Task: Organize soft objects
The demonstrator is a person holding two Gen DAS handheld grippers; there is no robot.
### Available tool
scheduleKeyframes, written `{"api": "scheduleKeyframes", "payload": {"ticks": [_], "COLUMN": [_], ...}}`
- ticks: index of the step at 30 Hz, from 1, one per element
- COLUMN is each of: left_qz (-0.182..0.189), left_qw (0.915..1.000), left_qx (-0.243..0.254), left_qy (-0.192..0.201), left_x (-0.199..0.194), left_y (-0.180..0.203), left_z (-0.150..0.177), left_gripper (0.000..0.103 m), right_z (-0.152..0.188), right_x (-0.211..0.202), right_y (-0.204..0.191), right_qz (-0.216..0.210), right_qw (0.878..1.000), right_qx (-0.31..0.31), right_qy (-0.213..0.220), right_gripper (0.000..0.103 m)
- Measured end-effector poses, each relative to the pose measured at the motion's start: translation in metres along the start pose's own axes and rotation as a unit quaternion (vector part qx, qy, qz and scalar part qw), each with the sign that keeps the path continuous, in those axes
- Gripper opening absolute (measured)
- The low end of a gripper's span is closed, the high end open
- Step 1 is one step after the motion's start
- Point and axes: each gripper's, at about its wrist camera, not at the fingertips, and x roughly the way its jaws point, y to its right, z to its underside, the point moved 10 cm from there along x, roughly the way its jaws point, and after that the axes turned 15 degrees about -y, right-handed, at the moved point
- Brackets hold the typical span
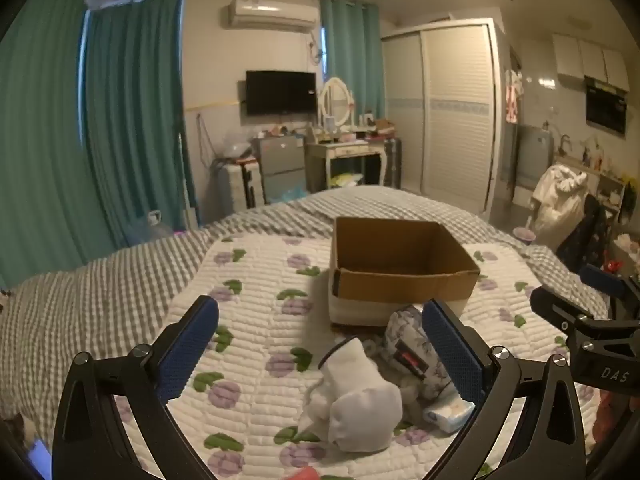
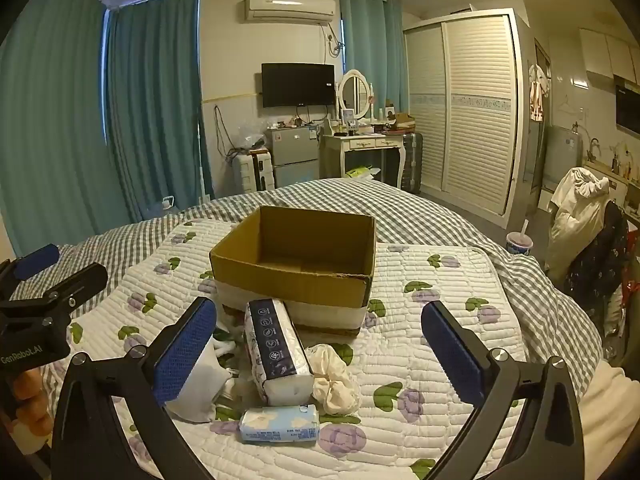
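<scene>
on the quilt (image 2: 436, 320), a crumpled white sock (image 1: 356, 400).

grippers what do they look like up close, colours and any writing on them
Both match: black angular frames with silver screw heads, each finger tipped with a blue textured pad. The left tool shows white "GenRobot.AI" lettering on its body in the right wrist view; the right tool shows "DAS" in the left wrist view. Bare fingers grip the left handle; no cables visible.

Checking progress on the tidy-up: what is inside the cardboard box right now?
The cardboard box shows only bare inner walls and part of its floor; no soft item is visible inside. Its near wall hides the front strip of the floor, so something lying low there cannot be ruled out.
</scene>
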Motion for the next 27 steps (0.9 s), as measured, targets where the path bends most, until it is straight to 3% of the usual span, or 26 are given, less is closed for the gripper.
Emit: {"api": "scheduleKeyframes", "payload": {"ticks": [27], "left_qz": [-0.011], "left_qw": [0.9999], "left_qx": [0.007], "left_qy": [-0.01], "left_x": [0.003], "left_y": [0.002], "left_z": [0.003], "left_gripper": [0.103], "right_z": [0.006], "right_x": [0.008], "right_y": [-0.002], "right_qz": [-0.015], "right_qw": [1.0], "right_qx": [0.002], "right_qy": [-0.013], "right_gripper": [0.103]}}
